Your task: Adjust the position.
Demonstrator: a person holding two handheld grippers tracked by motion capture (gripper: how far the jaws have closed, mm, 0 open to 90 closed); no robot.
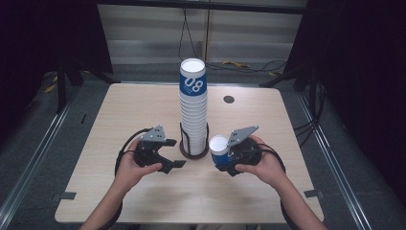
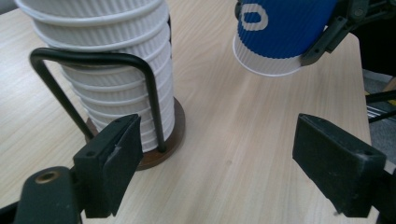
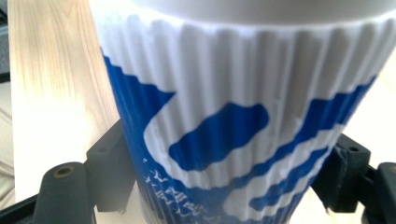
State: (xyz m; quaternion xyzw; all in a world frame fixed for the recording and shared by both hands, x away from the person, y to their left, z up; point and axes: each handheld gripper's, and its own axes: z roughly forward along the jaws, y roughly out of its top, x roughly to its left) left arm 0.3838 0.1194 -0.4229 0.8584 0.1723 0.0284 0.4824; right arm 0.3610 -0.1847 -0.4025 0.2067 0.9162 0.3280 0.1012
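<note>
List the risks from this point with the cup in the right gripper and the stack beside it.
The right gripper clamps a ribbed paper cup by its sides, so too hard a squeeze could dent it. The tall cup stack stands close by in a wire holder, and a careless swing might knock it. The left gripper is open near the holder's base and could snag the wire.

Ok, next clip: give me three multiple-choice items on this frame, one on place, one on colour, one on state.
1. Where does the tall cup stack stand?
A. in a black wire holder at mid-table
B. at the table's left edge
C. on the floor

2. What colours is the single cup that is being held?
A. red and white
B. blue and white
C. plain brown

3. How is the left gripper?
A. shut on a cup
B. open, holding nothing
C. shut on the holder

Answers: 1 A, the wire holder loops round the stack. 2 B, blue print on white ribs. 3 B, its fingers stand wide apart over bare table.
</note>
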